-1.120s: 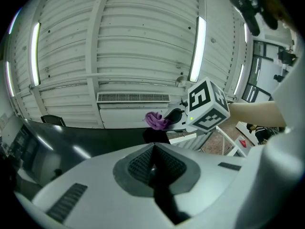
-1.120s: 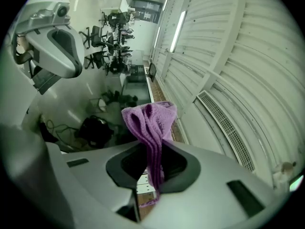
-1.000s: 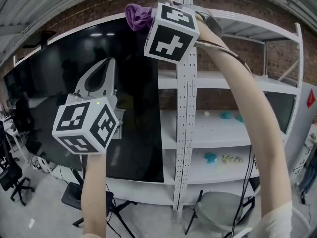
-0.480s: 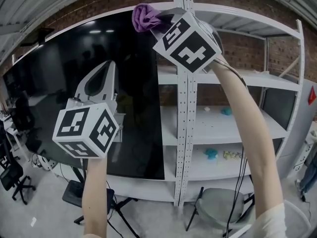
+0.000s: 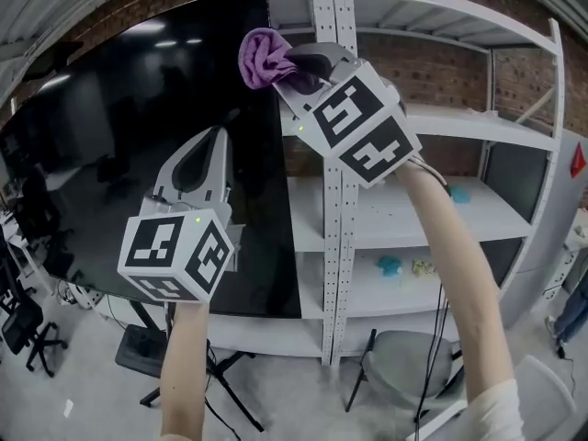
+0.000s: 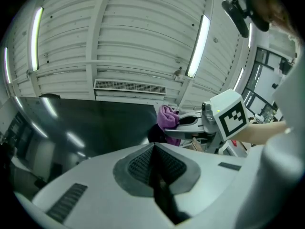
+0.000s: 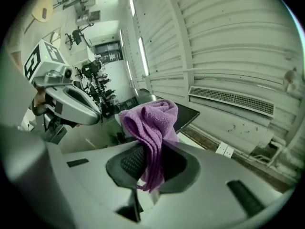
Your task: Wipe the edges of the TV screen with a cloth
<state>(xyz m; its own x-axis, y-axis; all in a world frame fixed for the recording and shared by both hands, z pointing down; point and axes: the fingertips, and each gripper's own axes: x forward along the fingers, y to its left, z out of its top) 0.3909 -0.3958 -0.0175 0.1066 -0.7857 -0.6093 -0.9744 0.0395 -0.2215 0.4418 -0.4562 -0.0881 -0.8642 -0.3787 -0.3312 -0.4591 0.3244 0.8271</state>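
A large black TV screen (image 5: 138, 136) fills the left half of the head view, its right edge running down beside a white shelf post. My right gripper (image 5: 287, 70) is raised near the screen's upper right edge, shut on a bunched purple cloth (image 5: 262, 58) that sits against that edge. The cloth (image 7: 150, 125) hangs folded between the jaws in the right gripper view. My left gripper (image 5: 195, 159) is held up in front of the screen's middle, shut with nothing in it. In the left gripper view the cloth (image 6: 167, 117) and the right gripper (image 6: 188, 123) show ahead at the screen's (image 6: 86, 128) top edge.
White metal shelving (image 5: 404, 219) stands right of the TV, with small teal items (image 5: 390, 290) on its shelves. A grey chair (image 5: 404, 384) sits below it. The TV stand's legs (image 5: 216, 393) and an office chair (image 5: 23, 333) are on the floor at left.
The right gripper with the cloth has come down from the screen's top corner along its right edge. The view has shifted, and the left gripper has barely moved.
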